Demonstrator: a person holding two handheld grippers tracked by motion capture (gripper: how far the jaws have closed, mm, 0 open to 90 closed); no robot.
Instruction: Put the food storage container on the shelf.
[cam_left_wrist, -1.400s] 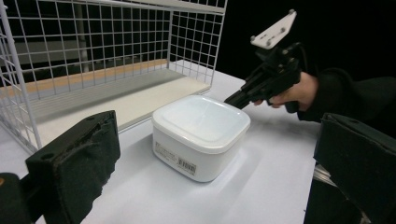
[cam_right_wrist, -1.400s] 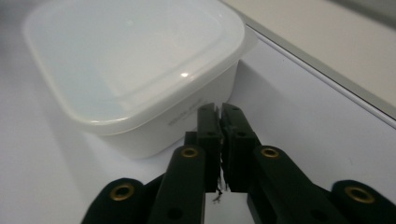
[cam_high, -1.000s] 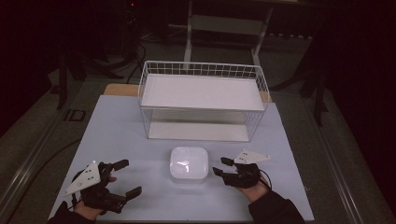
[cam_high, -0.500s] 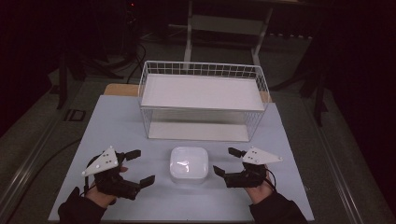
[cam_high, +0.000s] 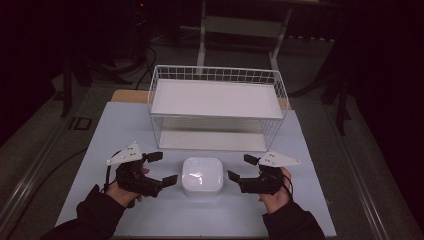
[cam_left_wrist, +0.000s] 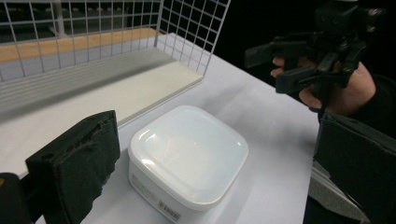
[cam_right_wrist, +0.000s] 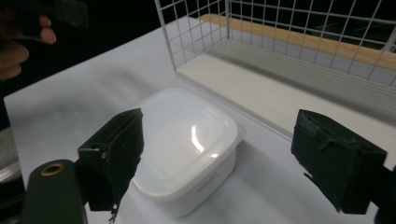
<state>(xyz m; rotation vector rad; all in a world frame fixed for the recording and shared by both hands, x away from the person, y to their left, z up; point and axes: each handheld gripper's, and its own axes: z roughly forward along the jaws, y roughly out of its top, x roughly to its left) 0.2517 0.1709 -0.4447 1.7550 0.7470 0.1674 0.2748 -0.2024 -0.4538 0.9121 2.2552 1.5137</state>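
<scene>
Left gripper (cam_high: 162, 168) moved nearer white container (cam_high: 202, 175).

No readable text anywhere. White lidded box (cam_left_wrist: 187, 156) carries small printed label low on its near side wall, seen in left gripper view; print too small and blurred to read. Right gripper view shows faint grey print on box side wall; also not legible.
</scene>
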